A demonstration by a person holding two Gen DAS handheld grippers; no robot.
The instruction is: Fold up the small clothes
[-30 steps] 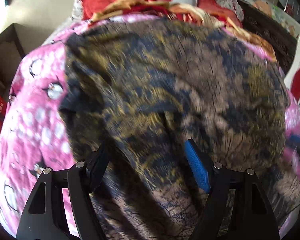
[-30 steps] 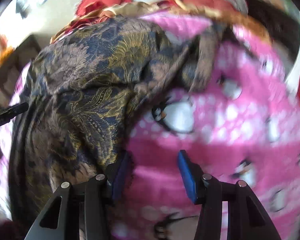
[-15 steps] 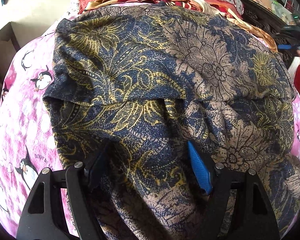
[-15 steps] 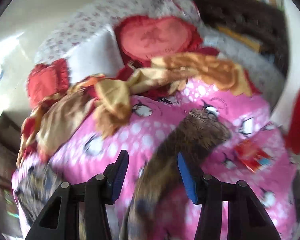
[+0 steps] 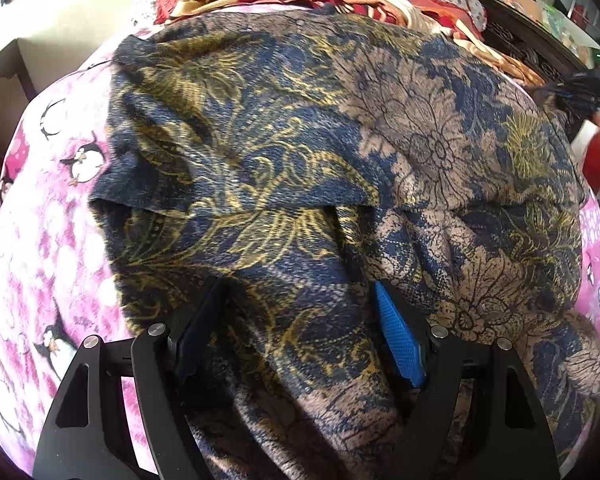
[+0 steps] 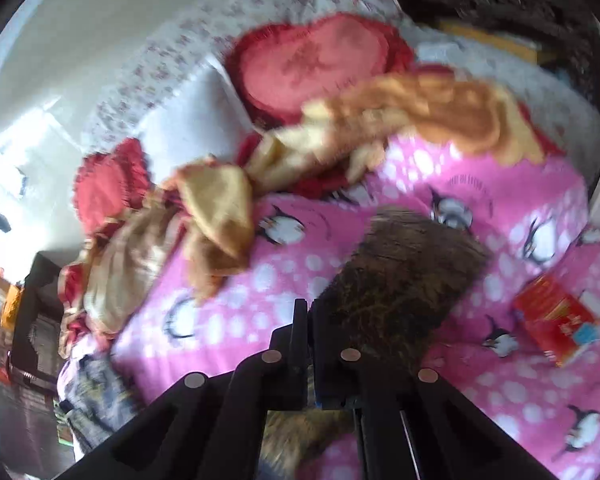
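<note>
While the cloth [image 5: 300,152] lies on the bed [image 5: 40,240], one fold shows | left tongs [image 5: 300,332] open over it | right tongs [image 6: 310,320] pinch a corner | more folding left.

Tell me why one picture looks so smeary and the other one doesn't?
Right wrist view: blurry all over, so the red cushion and the penguin blanket look smeared. Left wrist view: mostly sharp, the flowers on the dark cloth show clearly, with soft edges only at the blanket and a shadow low between the hand-held gripper's fingers. Both views bulge round from the fisheye lens.
</note>
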